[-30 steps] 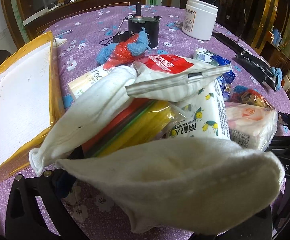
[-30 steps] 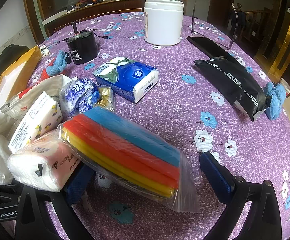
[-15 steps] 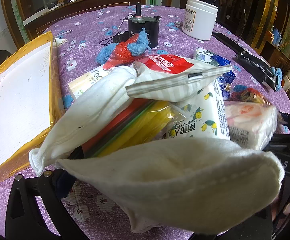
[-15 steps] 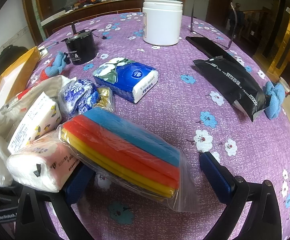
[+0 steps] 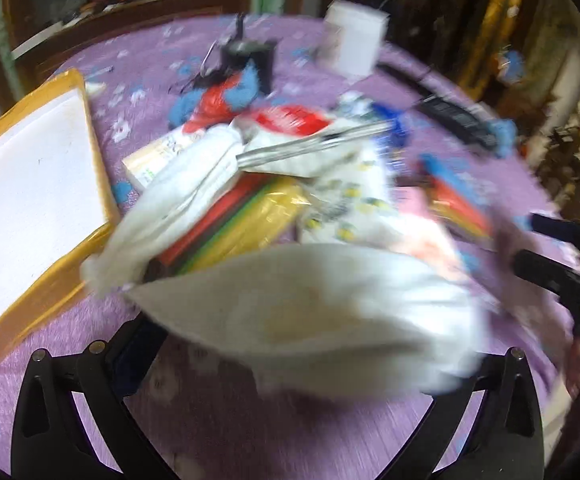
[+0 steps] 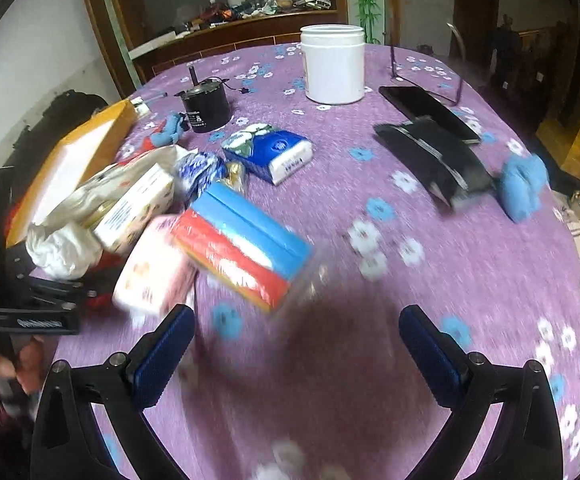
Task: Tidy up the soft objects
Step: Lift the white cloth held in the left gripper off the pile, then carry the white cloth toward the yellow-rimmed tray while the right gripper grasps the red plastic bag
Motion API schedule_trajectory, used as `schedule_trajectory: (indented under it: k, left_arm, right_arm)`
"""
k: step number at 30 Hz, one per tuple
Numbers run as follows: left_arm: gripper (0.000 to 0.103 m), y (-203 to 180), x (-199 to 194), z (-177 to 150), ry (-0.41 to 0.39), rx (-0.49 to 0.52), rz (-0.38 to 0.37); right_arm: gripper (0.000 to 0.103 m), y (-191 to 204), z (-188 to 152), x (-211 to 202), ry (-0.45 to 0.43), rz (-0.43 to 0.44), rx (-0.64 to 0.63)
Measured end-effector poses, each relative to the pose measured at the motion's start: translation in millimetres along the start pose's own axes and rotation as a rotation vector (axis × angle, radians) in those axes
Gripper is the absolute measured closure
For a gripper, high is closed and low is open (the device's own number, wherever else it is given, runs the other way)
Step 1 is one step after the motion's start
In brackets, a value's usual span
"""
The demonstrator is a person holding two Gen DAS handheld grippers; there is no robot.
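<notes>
A white cloth (image 5: 309, 312) fills the space between the fingers of my left gripper (image 5: 313, 344), which is shut on it; this view is blurred. Behind the cloth lies a heap of soft packs: a second white cloth (image 5: 178, 196), a yellow and red sponge pack (image 5: 242, 220) and tissue packs. In the right wrist view my right gripper (image 6: 295, 344) is open and empty, above the purple tablecloth. Just beyond it lie a blue, red and yellow sponge pack (image 6: 246, 256) and a pink tissue pack (image 6: 152, 276). The left gripper (image 6: 38, 304) shows at the left edge.
A yellow-edged white tray (image 5: 30, 200) lies left of the heap. Farther back stand a white jar (image 6: 333, 64) and a black motor (image 6: 206, 106). A blue tissue pack (image 6: 274, 152), a black packet (image 6: 433, 160) and a blue cloth (image 6: 523, 188) lie to the right.
My right gripper has drawn back and up from the sponge pack, which now lies beyond its fingers. The left gripper's fingers have come closer together around the white cloth, and its view has risen.
</notes>
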State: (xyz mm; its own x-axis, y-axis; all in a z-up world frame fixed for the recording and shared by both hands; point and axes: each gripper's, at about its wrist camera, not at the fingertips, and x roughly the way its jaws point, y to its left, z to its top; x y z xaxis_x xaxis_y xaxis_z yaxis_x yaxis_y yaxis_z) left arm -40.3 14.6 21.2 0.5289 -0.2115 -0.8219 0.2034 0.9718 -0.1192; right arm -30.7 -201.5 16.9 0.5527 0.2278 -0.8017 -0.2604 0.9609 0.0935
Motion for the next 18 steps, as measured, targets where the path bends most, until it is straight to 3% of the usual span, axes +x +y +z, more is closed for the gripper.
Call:
schedule_trajectory:
  k: [9, 14, 18]
  left_arm:
    - [0.004, 9.2, -29.7, -23.8, -0.029, 0.038, -0.066]
    - [0.004, 12.9, -18.9, -18.1, 0.003, 0.009, -0.071]
    - [0.004, 10.6, -14.5, -11.1, -0.018, -0.014, -0.125]
  right_arm:
    - [0.003, 6.7, -14.8, -37.1, -0.139, 0.116, 0.034]
    - [0.002, 15.5, -13.7, -38.7, -0.146, 0.124, 0.018]
    - [0.002, 19.0, -16.2, -34.7, -0.124, 0.136, 0.013]
